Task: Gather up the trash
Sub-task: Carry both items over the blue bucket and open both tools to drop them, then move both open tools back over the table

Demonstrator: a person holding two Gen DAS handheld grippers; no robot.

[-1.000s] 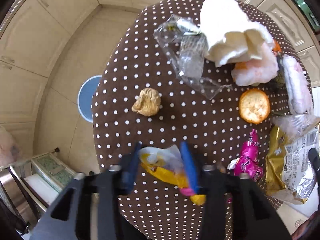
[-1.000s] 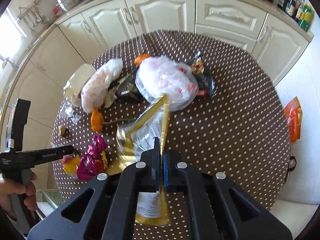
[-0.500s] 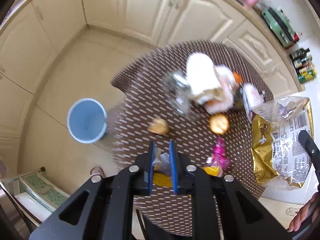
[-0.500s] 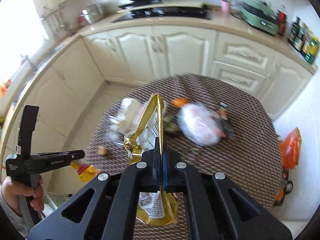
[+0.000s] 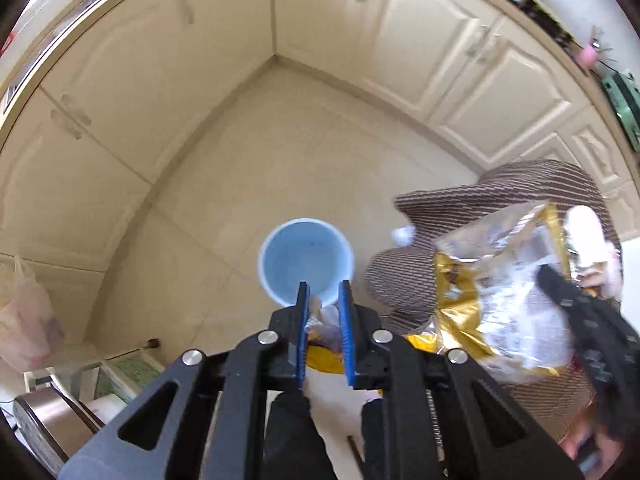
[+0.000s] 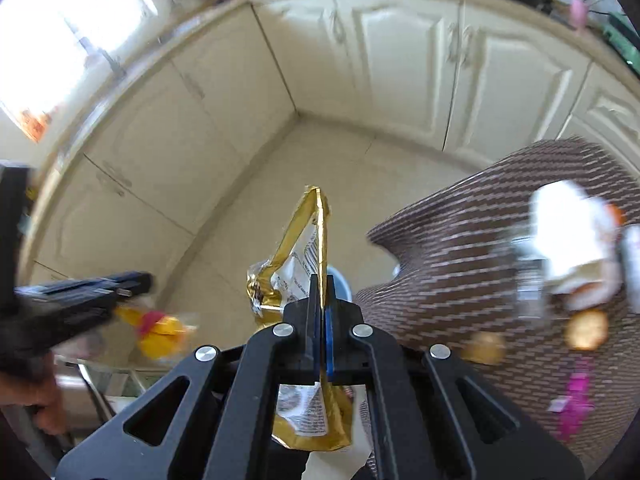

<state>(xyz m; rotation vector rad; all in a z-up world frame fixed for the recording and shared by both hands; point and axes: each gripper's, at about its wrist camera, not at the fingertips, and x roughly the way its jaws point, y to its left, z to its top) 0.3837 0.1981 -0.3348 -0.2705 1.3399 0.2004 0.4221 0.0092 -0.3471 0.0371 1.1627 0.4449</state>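
Left claw [image 5: 323, 300], closed on the yellow wrapper [image 5: 326, 354], had shifted from the surface [image 5: 460, 208] to above the blue bin [image 5: 306, 258]. Right claw [image 6: 322, 294] gripped the gold bag [image 6: 296, 248] nearby.

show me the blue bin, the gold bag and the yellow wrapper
blue bin [image 5: 306, 258], left wrist view, inside bottom
gold bag [image 6: 308, 232], right wrist view, upper part above the jaws
yellow wrapper [image 6: 160, 330], right wrist view, yellow middle
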